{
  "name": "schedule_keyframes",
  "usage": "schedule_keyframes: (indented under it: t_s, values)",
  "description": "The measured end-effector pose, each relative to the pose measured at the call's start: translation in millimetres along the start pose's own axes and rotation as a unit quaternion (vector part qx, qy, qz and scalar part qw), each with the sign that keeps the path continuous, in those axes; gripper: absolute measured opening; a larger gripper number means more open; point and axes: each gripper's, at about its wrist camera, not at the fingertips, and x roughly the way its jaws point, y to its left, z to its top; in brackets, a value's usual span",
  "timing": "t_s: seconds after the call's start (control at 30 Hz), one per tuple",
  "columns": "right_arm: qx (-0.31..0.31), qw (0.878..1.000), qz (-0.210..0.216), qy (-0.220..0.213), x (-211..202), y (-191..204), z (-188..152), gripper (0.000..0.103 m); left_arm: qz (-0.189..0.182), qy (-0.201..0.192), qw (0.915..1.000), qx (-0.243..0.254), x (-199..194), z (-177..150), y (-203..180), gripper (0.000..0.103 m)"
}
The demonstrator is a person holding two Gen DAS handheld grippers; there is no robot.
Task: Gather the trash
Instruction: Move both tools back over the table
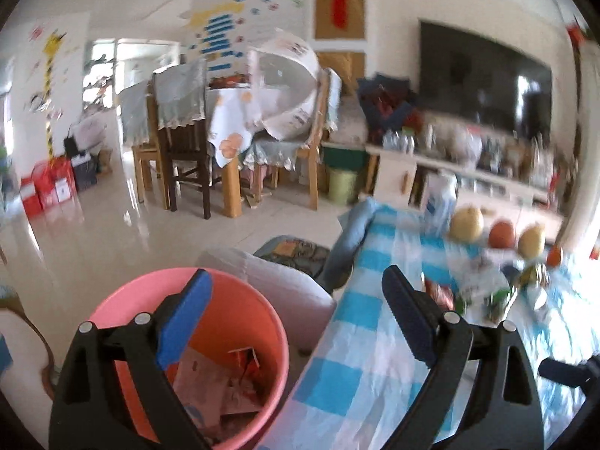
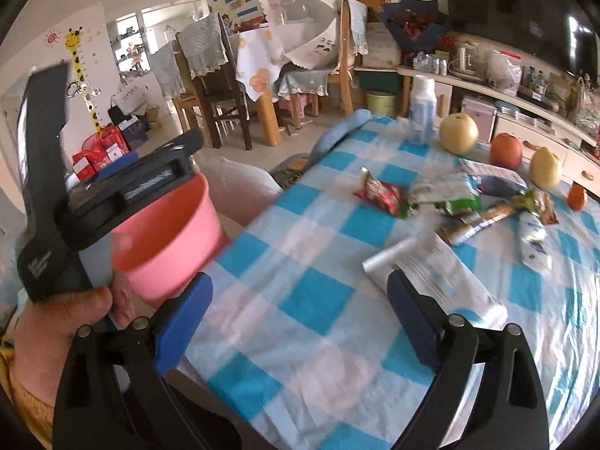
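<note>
A pink bin [image 1: 262,326] stands beside the table's left edge with paper and a red wrapper [image 1: 243,360] inside. My left gripper [image 1: 296,281] is open and empty, above the bin's right rim and the table edge. In the right wrist view the bin [image 2: 176,240] sits left, with the left gripper's body over it. My right gripper [image 2: 300,292] is open and empty over the blue-checked tablecloth [image 2: 300,300]. Ahead lie a white plastic wrapper [image 2: 431,270], a red snack packet [image 2: 382,191], a green-white packet [image 2: 446,195], a snack bar wrapper [image 2: 476,225] and a white tube [image 2: 534,240].
Fruit lines the table's far side: a yellow pear [image 2: 458,132], a red apple [image 2: 506,152], another pear [image 2: 546,168] and a small orange fruit [image 2: 576,197]. A white bottle [image 2: 422,108] stands near the far edge. A white cushion [image 2: 240,183] lies behind the bin.
</note>
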Motion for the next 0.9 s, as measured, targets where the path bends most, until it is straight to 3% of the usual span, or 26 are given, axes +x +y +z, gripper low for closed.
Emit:
schedule_keyframes:
  t_s: [0.17, 0.57, 0.9]
  values:
    - [0.005, 1.000, -0.006, -0.006, -13.9, -10.7, -11.9, 0.096, -0.029, 0.046, 0.9980, 0.032, 9.2, -5.9, -26.0, 0.092]
    - [0.058, 0.998, -0.012, -0.015, -41.6, -66.6, -32.7, 0.096, -0.083, 0.080, 0.9916, 0.059, 14.5, -28.0, -59.9, 0.092]
    - [0.079, 0.996, -0.030, -0.023, -56.5, -106.1, -39.5, 0.097, -0.080, 0.098, 0.9879, 0.090, 18.6, -40.9, -93.0, 0.092]
